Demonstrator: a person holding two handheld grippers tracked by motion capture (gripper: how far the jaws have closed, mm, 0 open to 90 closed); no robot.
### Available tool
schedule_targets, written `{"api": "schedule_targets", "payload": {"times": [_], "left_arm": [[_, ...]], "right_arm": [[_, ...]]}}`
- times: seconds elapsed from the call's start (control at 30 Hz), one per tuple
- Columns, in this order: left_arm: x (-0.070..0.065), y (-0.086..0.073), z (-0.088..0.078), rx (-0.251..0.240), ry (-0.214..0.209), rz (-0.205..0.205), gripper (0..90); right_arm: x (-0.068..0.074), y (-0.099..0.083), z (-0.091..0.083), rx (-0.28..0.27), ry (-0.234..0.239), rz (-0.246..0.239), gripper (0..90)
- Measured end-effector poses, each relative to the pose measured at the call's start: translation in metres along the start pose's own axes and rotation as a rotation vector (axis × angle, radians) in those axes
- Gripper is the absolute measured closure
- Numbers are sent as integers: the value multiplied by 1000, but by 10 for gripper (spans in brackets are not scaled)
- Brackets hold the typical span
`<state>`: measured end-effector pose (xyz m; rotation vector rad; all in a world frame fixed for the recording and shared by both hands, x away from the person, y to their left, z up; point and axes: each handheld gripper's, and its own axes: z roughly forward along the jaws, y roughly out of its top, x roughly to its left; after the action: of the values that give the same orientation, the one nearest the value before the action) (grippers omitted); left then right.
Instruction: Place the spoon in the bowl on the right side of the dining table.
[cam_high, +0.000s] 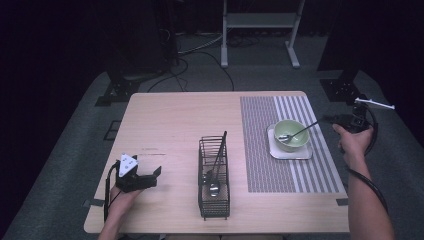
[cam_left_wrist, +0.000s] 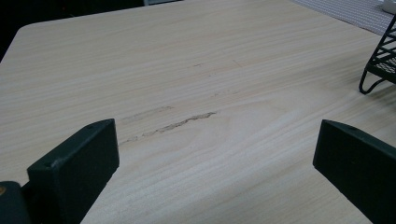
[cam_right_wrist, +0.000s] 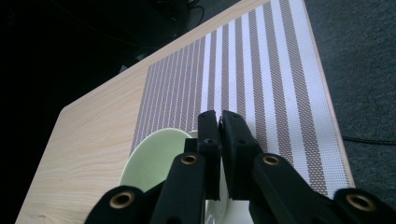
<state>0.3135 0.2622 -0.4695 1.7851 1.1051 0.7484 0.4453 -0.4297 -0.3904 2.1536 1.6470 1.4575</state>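
A pale green bowl (cam_high: 300, 143) stands on a white square plate (cam_high: 280, 153) on the striped mat (cam_high: 260, 150). A spoon (cam_high: 300, 131) lies with its head inside the bowl and its handle slanting up to the right, where my right gripper (cam_high: 331, 120) is shut on its end. In the right gripper view the jaws (cam_right_wrist: 219, 116) are pressed together above the bowl (cam_right_wrist: 154, 161); the handle is hidden under them. My left gripper (cam_high: 156, 178) rests open on the bare wood at the front left, its jaws (cam_left_wrist: 217, 140) wide apart and holding nothing.
A black wire basket (cam_high: 201, 170) stands mid-table with a spoon (cam_high: 214, 189) and a dark-handled utensil (cam_high: 220, 150) in it; its corner (cam_left_wrist: 380, 60) lies right of my left gripper. Bare wood spans the table's left half. A white frame (cam_high: 260, 20) stands on the floor behind.
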Motion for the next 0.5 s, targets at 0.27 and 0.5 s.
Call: {"api": "schedule_targets", "payload": {"times": [0.27,0.5], "left_arm": [[0,0,0,2,1,1,0],[0,0,0,2,1,-1,0]], "right_arm": [[-12,-5,0,14,23,24,824],[-15,-7,-1,15,38,20,802]]}}
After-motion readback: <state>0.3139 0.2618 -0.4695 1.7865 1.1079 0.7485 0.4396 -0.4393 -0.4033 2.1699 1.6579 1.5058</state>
